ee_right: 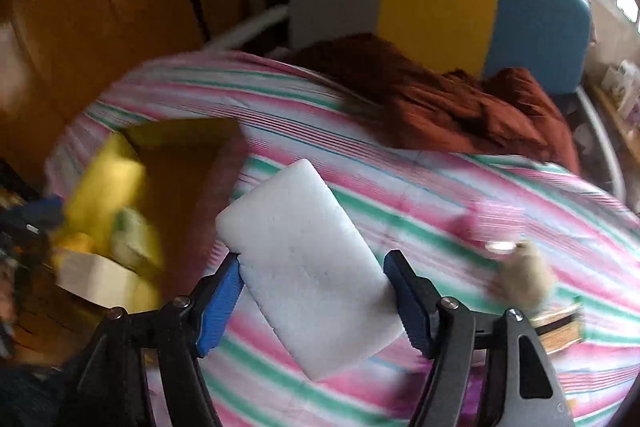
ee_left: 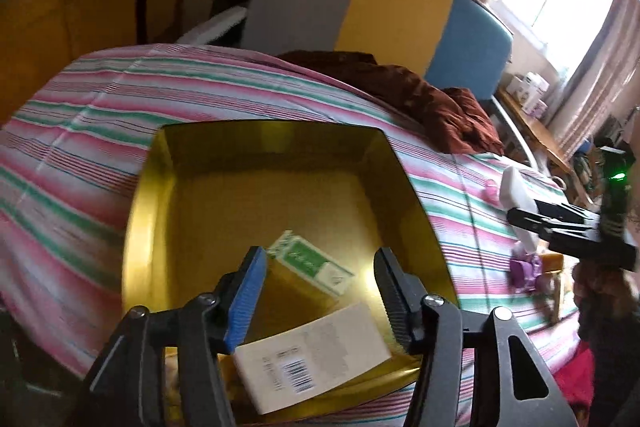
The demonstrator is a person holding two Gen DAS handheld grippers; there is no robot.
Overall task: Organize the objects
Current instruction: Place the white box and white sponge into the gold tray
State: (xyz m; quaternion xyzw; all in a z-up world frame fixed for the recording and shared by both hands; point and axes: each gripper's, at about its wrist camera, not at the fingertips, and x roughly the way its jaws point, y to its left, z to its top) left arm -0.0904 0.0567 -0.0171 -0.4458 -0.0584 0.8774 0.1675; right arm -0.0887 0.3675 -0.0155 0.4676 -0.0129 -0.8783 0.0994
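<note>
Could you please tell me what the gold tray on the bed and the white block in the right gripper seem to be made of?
Gold tray: probably thin metal with a glossy gold finish; its inner walls mirror the light and the boxes inside. White block: looks like foam or sponge, matte and faintly pitted, with soft rounded corners; blur leaves it open. The right gripper pinches it.

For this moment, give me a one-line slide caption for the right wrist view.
Right gripper holds a white foam block above the striped bedsheet.
</note>
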